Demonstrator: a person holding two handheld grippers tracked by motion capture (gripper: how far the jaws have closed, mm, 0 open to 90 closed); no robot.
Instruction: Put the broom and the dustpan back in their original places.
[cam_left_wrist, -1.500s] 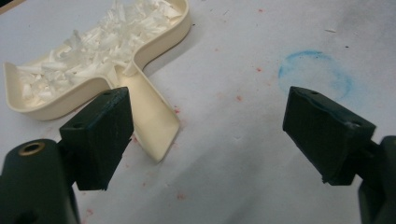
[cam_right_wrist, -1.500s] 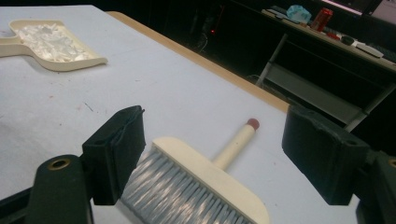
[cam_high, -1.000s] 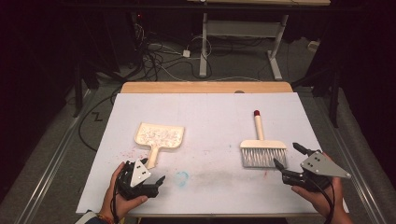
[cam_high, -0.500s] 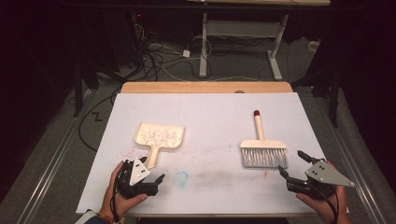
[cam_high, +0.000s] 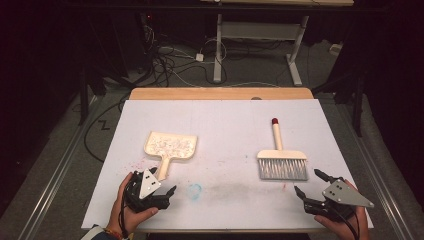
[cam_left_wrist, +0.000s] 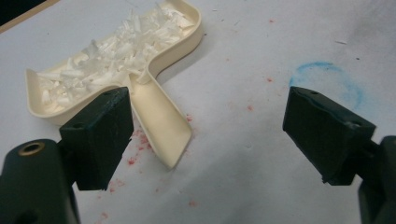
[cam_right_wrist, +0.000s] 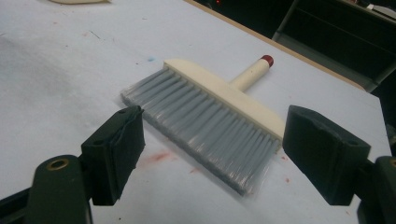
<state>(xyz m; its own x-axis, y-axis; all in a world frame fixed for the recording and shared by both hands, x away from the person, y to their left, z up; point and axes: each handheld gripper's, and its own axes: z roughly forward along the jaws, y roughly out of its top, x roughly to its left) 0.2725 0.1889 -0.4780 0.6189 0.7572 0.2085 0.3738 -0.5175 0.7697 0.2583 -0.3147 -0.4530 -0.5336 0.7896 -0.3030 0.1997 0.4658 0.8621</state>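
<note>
Black rubbery fingers (cam_left_wrist: 322, 135) of my left gripper (cam_high: 159, 185) stand spread with nothing between them, just short of the cream plastic dustpan (cam_high: 171, 147). Its own view shows me white shreds (cam_left_wrist: 112, 56) heaped in the pan and red specks on the table; from above these are a blur. My right gripper (cam_high: 311, 184) also gapes empty, near the brush (cam_high: 281, 160). Its view picks out grey bristles (cam_right_wrist: 205, 135), a cream head and a red-tipped handle. A faint blue ring (cam_high: 195, 189) marks the white table (cam_high: 225, 120).
</note>
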